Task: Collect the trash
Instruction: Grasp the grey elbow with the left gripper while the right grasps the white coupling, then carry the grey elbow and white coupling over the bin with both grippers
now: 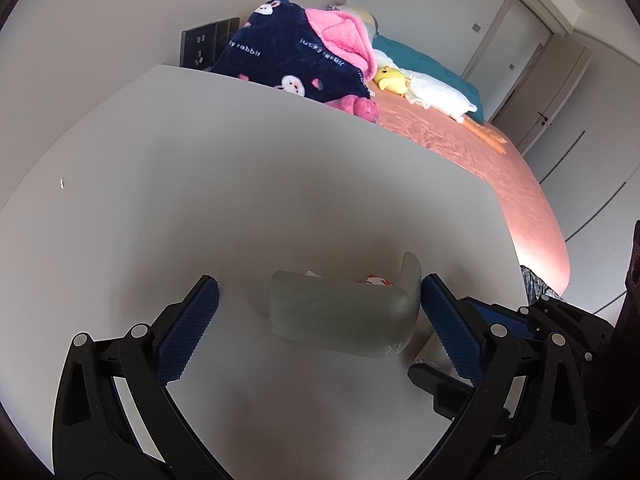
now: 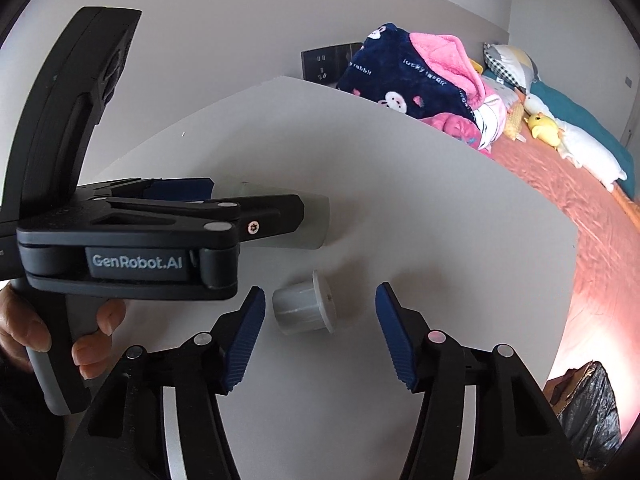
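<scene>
I have the white table (image 2: 400, 216) under both tools, the bed alongside. My left tongs (image 1: 320, 312) stand spread around a grey bin (image 1: 344, 312) lying on its side, one pad touching its rim. My right tongs (image 2: 320, 332) are spread around a small grey cup (image 2: 304, 308), tipped over. I'd centre the cup between the pads, close gently, then carry it to the bin's mouth.

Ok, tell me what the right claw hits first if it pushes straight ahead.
Probably the small grey cup lying on its side on the white table, between the open right claw fingers; depth is uncertain.
</scene>
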`<state>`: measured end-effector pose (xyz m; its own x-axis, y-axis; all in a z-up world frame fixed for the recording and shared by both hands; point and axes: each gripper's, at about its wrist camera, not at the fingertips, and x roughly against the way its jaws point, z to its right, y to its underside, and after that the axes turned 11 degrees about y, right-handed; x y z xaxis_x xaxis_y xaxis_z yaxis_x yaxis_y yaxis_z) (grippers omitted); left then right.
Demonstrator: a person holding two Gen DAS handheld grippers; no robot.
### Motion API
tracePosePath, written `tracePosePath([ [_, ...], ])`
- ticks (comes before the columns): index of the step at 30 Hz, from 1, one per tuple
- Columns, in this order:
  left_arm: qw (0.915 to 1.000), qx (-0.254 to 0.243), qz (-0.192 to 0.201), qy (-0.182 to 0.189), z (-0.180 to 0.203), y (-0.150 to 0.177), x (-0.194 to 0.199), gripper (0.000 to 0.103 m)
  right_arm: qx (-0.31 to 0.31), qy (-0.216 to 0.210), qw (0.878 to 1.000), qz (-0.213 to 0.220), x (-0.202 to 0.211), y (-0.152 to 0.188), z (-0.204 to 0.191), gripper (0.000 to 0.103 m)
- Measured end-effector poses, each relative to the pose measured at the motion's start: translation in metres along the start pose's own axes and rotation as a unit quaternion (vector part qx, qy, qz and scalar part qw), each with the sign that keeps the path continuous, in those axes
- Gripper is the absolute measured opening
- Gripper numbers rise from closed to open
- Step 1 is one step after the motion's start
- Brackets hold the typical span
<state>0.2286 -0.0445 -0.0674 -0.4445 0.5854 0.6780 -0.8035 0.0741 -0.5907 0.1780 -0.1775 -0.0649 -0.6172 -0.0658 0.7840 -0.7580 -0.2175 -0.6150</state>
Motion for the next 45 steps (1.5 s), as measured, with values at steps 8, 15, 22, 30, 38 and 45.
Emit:
tracePosePath([
  [8,0.9999,-0.015,0.0,-0.002,0.003,0.002,-0.003,0.097,-0.026,-0.023,0.999,-0.007,0.003,0.007,0.009,0.03],
  [15,0.9992,-0.027,0.018,0.023,0.016,0.008,0.004,0.064,-0.06,-0.033,0.998,-0.007,0.016,0.019,0.026,0.031],
  [22,0.9983,-0.037,0.043,0.008,0.03,0.016,0.013,0.063,-0.082,-0.044,0.996,0.0,0.029,0.029,0.038,0.031],
  [30,0.9982,-0.035,0.048,0.012,0.047,0.033,0.023,0.063,-0.102,-0.054,0.993,0.011,0.05,0.044,0.053,0.031],
  [38,0.9976,-0.036,0.053,0.029,0.077,0.049,0.03,0.063,-0.12,-0.044,0.991,0.025,0.075,0.061,0.076,0.031],
  [45,0.9965,-0.05,0.05,0.045,0.111,0.062,0.031,0.063,-0.141,-0.029,0.989,0.034,0.098,0.08,0.1,0.031],
])
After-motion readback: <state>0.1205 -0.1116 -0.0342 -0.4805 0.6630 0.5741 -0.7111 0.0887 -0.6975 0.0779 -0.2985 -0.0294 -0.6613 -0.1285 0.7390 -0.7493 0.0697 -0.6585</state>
